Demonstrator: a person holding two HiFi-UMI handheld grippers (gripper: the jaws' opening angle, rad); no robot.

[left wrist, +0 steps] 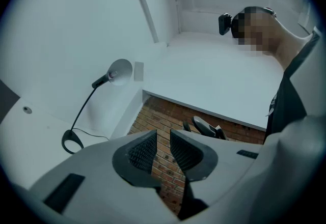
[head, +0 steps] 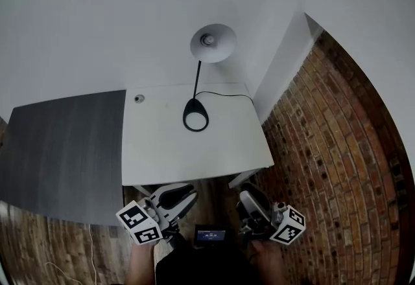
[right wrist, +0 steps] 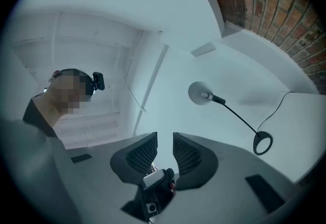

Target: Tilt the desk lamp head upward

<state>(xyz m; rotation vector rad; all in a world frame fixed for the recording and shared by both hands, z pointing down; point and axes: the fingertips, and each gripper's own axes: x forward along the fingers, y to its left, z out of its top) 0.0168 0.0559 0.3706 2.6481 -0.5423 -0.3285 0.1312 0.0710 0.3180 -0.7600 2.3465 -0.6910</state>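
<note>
Lamp head point(head: 213, 43) stands at back of white desk point(head: 162, 154), on thin stem above ring base point(head: 196, 115). Left gripper point(head: 176, 197) and right gripper point(head: 251, 202) hang before desk front edge, well apart from lamp. Both have jaws partly apart, nothing between them. Risks, as I judge:
- base slides or tips if 1 gripper pushes head alone
- pads slip off smooth shade
- cord point(head: 224, 93) snags

Desk lamp point(head: 197, 83): stands upright on white desk point(head: 162, 148), towards back-right corner. Thin black curved stem, black ring base point(head: 196, 115) flat on top. Pale round dome head point(head: 213, 43) at stem top, close to wall. Black cord point(head: 224, 93) runs from base twd desk's right edge.
</note>
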